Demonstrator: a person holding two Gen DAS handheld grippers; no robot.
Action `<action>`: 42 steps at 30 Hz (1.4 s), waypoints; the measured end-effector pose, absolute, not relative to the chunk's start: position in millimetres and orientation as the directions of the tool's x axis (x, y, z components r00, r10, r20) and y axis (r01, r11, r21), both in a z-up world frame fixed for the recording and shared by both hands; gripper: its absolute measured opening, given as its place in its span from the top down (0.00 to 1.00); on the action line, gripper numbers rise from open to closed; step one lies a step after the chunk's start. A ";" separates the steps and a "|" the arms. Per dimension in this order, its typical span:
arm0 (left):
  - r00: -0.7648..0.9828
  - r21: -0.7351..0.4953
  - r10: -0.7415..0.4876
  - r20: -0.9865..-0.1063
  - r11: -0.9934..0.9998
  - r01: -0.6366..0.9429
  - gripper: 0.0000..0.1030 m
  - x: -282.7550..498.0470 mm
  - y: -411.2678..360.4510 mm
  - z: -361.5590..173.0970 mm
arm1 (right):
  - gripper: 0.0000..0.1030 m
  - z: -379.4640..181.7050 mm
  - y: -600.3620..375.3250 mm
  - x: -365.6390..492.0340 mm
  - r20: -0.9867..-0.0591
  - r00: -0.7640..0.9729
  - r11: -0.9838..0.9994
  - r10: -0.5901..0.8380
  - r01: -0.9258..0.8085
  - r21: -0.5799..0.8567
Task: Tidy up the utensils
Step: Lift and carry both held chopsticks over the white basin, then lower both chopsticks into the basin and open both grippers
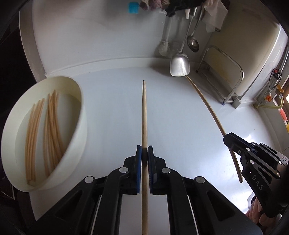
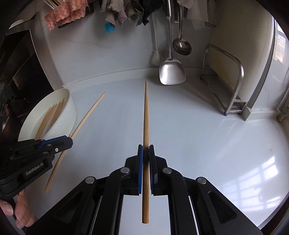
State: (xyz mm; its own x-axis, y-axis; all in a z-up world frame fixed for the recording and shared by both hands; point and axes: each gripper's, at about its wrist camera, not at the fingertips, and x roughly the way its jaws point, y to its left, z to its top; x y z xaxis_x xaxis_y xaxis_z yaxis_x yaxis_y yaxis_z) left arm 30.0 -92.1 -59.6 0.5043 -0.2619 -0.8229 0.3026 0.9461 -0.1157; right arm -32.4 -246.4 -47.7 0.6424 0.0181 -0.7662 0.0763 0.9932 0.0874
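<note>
Each gripper holds one wooden chopstick above the white counter. In the left wrist view my left gripper [image 1: 144,150] is shut on a chopstick [image 1: 144,115] that points straight ahead. To its left stands a white round tub [image 1: 79,112] with several chopsticks [image 1: 52,130] lying inside. The right gripper [image 1: 228,138] appears at the right edge, clamped on its own chopstick [image 1: 206,103]. In the right wrist view my right gripper [image 2: 146,149] is shut on that chopstick [image 2: 146,115]. The left gripper [image 2: 69,141] with its chopstick [image 2: 84,120] shows at the left, beside the tub [image 2: 70,106].
A steel spatula [image 2: 171,72] and a ladle [image 2: 181,46] hang at the back wall over the counter. A metal rack [image 2: 233,86] stands in the right corner. Cloths [image 2: 66,12] hang at the top. A hand [image 2: 19,215] shows at the lower left.
</note>
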 end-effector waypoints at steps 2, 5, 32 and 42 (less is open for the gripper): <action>0.527 -0.108 -0.249 -0.812 0.952 0.285 0.93 34.2 -73.3 -45.5 | 0.94 -35.8 -231.6 -23.6 -0.762 0.646 0.993 0.047 0.056 0.108; 0.558 -0.088 -0.218 -0.800 0.964 0.250 0.93 40.7 -38.9 -27.9 | 0.94 -21.5 -204.1 -8.4 -0.754 0.650 0.991 0.094 0.012 0.134; 0.458 -0.062 -0.077 -0.886 0.997 0.048 0.93 134.2 140.8 -87.7 | 0.94 -79.4 13.8 136.4 -0.878 0.403 0.956 0.259 -0.237 0.173; 0.457 -0.065 -0.072 -0.887 0.997 0.030 0.69 140.2 150.9 -91.0 | 0.89 -88.7 19.1 143.0 -0.896 0.372 0.958 0.243 -0.237 0.161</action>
